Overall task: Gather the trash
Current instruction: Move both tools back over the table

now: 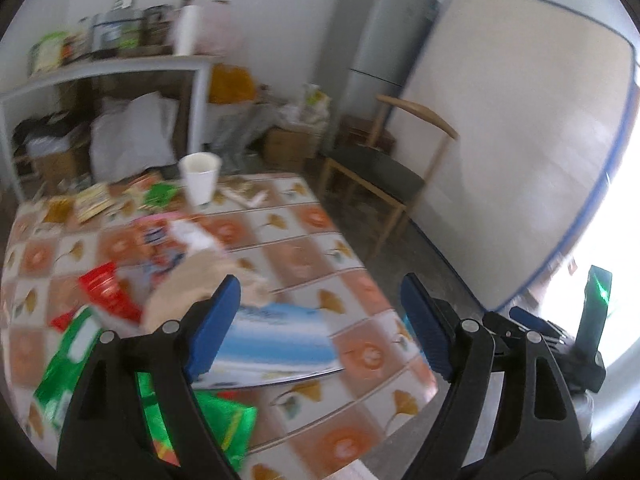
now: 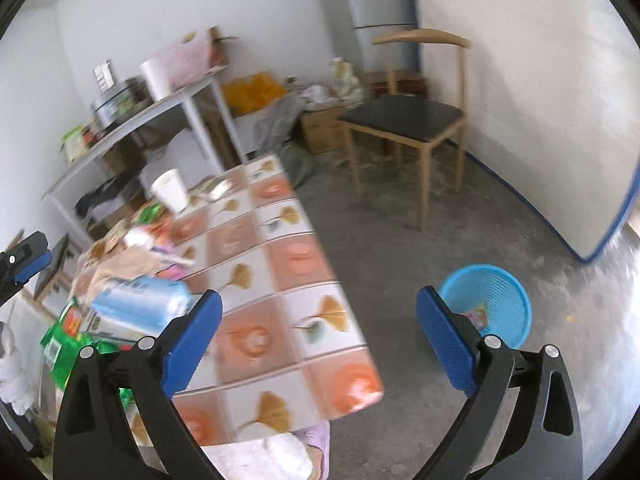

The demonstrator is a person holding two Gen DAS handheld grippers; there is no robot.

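Right wrist: 1 blue basket (image 2: 504, 304) — 1 cup (image 2: 170, 190).

Daylit, blown-out glare at right edge; motion blur thruout, fisheye warp w/ vignette.

The left wrist view looks from low over the near end of the table with the orange-and-white ginkgo-leaf cloth (image 1: 304, 256), facing along it toward the white shelf unit (image 1: 120, 68) and grey fridge (image 1: 376, 36). The right wrist view sits higher, off the table's right edge (image 2: 320, 280), taking in bare floor and the round blue plastic basket (image 2: 496, 300). Both views share the white paper cup (image 1: 200, 178) (image 2: 170, 190), the wooden chair with a dark seat (image 1: 380, 168) (image 2: 404, 116) and the table.
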